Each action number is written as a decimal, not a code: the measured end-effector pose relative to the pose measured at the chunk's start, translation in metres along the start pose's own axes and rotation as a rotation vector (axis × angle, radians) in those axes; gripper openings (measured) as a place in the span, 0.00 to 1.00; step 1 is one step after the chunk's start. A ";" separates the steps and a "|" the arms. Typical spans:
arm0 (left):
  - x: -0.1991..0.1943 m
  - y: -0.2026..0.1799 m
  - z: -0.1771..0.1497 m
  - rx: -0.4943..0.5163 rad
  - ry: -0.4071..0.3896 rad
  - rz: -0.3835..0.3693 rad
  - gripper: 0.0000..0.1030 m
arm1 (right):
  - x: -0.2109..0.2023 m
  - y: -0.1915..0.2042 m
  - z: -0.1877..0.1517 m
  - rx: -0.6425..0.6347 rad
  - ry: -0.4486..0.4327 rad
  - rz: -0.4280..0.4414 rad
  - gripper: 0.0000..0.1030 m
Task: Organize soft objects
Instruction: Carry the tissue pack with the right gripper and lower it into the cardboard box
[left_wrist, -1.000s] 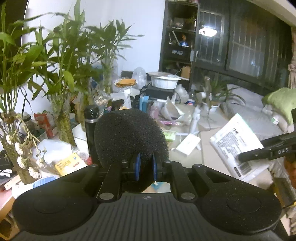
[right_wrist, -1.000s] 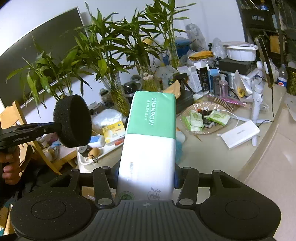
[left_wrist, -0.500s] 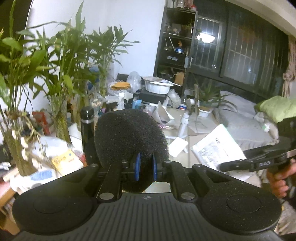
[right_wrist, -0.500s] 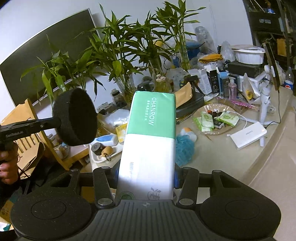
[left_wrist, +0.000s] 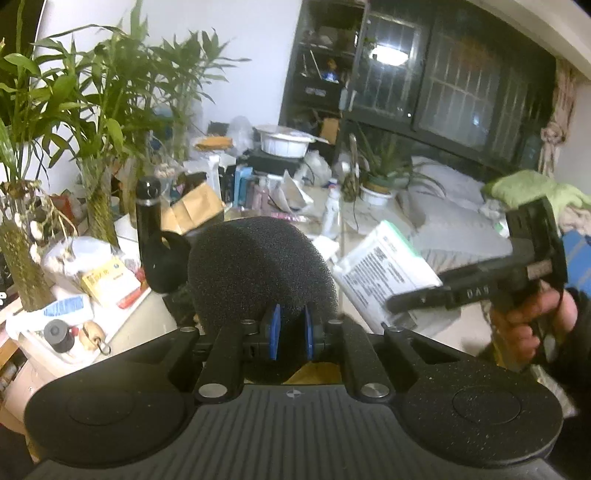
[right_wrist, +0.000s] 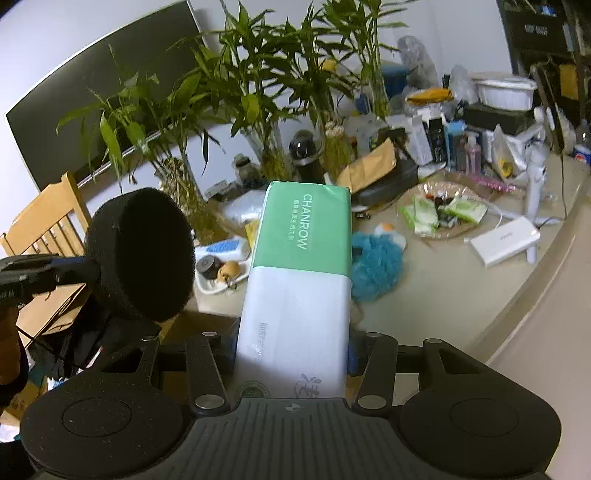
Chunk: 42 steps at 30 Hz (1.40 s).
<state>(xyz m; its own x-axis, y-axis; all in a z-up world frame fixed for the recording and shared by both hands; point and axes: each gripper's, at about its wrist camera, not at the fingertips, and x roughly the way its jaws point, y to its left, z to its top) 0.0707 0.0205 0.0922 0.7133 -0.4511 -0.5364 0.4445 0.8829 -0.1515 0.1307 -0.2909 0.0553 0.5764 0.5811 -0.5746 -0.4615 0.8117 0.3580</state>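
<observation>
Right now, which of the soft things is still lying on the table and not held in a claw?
The fluffy blue mesh bath pouf, loose on the beige tabletop. The round black foam sponge and the green-and-white tissue pack are each clamped in a claw.

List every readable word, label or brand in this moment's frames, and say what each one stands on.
"CHANROW": on the green end of the tissue pack clamped in the right claw.
Small print beside that brand, and on the pack's white back: too small to read.
Lettering on the right claw's side: blurred.
Yellow box: illegible.
</observation>
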 end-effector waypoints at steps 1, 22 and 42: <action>0.001 0.000 -0.005 0.001 0.011 -0.004 0.13 | 0.001 0.000 -0.003 -0.001 0.007 0.004 0.51; 0.028 0.004 -0.080 0.019 0.119 0.113 0.59 | 0.032 0.006 -0.034 0.022 0.111 0.000 0.51; 0.018 0.015 -0.081 -0.101 0.097 0.192 0.60 | 0.047 0.018 -0.036 0.016 0.179 -0.042 0.53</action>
<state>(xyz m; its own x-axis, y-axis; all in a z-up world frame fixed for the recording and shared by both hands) 0.0459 0.0366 0.0130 0.7220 -0.2637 -0.6396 0.2463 0.9619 -0.1186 0.1249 -0.2504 0.0079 0.4655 0.5277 -0.7105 -0.4275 0.8370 0.3416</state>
